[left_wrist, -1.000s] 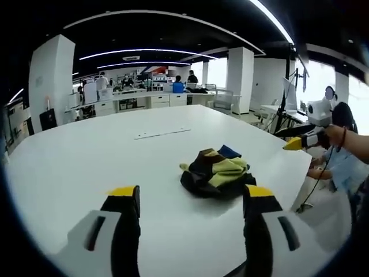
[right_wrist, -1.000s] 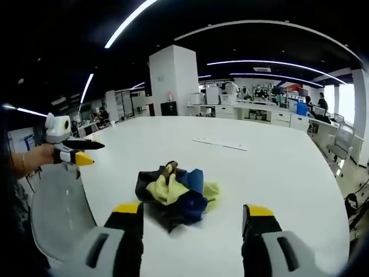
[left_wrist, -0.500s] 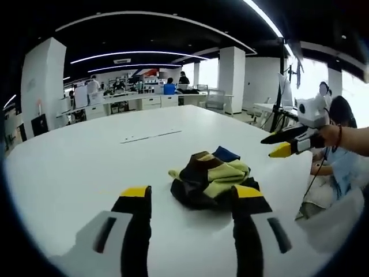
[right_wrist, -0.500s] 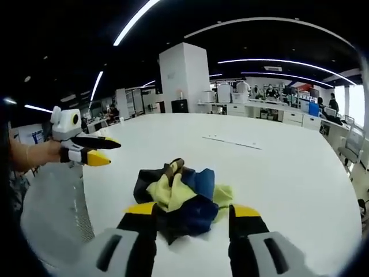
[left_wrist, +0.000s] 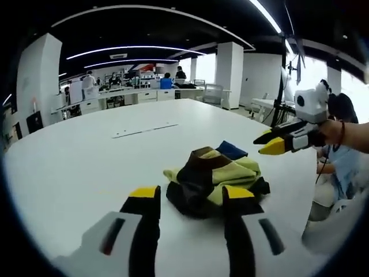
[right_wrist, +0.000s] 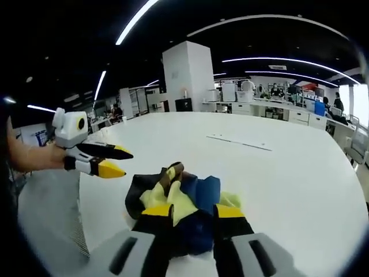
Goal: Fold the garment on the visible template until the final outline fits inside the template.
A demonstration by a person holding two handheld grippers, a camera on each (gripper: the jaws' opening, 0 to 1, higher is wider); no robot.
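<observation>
White and bare around it, a broad table point(left_wrist: 75, 167) carries a crumpled garment point(left_wrist: 216, 173) bunched in a heap of black, pale yellow-green, brown and blue cloth. In the left gripper view, the left claw point(left_wrist: 185, 199) rises from the bottom edge with its yellow-tipped black jaws parted, empty, their tips just short of the near edge of the heap; the garment lies slightly right of centre, and beyond it to the right the right claw point(left_wrist: 271, 141) hovers above the table edge, held in a person's hand point(left_wrist: 337, 133). A thin line marking point(left_wrist: 144, 130) lies on the table further back. In the right gripper view, the left claw point(right_wrist: 112, 161) reaches in from the left, jaws a little apart, close beside the heap but apart from it; the garment point(right_wrist: 179, 199) sits low at centre, and the right claw point(right_wrist: 193, 212) rises in front of it with a narrow gap between its jaws, its tips overlapping the cloth, though whether they pinch it cannot be told
</observation>
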